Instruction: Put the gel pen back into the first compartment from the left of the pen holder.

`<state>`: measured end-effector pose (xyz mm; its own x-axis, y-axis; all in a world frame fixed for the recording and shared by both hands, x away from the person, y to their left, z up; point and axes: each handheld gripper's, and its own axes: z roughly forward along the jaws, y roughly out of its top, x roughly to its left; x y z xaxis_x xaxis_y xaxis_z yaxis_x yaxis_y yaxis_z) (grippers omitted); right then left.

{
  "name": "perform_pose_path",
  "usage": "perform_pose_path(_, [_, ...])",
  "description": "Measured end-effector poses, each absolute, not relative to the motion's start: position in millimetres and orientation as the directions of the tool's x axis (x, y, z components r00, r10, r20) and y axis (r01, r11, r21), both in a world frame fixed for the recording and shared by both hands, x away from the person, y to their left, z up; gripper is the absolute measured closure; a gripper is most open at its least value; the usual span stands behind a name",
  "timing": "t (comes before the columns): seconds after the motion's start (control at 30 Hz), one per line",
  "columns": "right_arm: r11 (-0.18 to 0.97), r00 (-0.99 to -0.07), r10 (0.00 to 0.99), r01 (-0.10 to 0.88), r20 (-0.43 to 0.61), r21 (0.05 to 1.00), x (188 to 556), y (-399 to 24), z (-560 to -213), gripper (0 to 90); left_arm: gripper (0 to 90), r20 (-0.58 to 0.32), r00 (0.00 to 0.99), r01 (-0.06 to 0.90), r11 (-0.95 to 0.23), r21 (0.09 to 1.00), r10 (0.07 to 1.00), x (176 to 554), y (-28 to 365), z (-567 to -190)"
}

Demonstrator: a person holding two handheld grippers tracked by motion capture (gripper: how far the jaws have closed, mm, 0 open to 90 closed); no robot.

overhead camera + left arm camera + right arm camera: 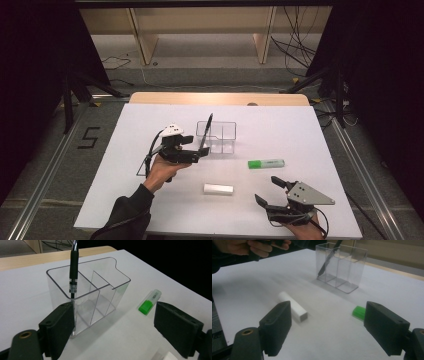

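Now: pen [74, 270] leans in organizer [120, 287] corner | left gripper [113, 327] jaws wide

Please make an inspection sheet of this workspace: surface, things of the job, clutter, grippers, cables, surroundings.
Surface: white table, bare wooden strip at its far edge.
Job's things: black pen leaning in an end compartment of the clear organizer; green highlighter and white eraser lying on the table.
Clutter: nothing seen.
Grippers: left gripper open beside the organizer, holding nothing; right gripper open near the table's front edge.
Cables: black cables on the floor behind the table.
Surroundings: wooden shelf frame, dark curtains.
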<state>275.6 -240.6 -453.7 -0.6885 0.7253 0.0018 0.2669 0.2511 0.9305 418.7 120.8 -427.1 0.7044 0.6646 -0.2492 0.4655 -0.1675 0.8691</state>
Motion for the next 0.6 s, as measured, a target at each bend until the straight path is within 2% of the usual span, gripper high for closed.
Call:
perform_pose_path(0.27, [0.223, -0.648, 0.761, 0.295, 0.023, 0.929, 287.7, -247.5, -453.5, 25.3, 16.0, -0.228, 0.719, 0.448, -0.187, 0.874, 0.657, 403.6, 133.4, -434.8])
perform_pose_path(0.6, [0.238, -0.624, 0.781, 0.295, -0.002, 0.925, 301.1, -247.7, -449.8, 29.9, 16.0, -0.22, 0.729, 0.435, -0.19, 0.88, 0.648, 385.3, 149.7, -445.7])
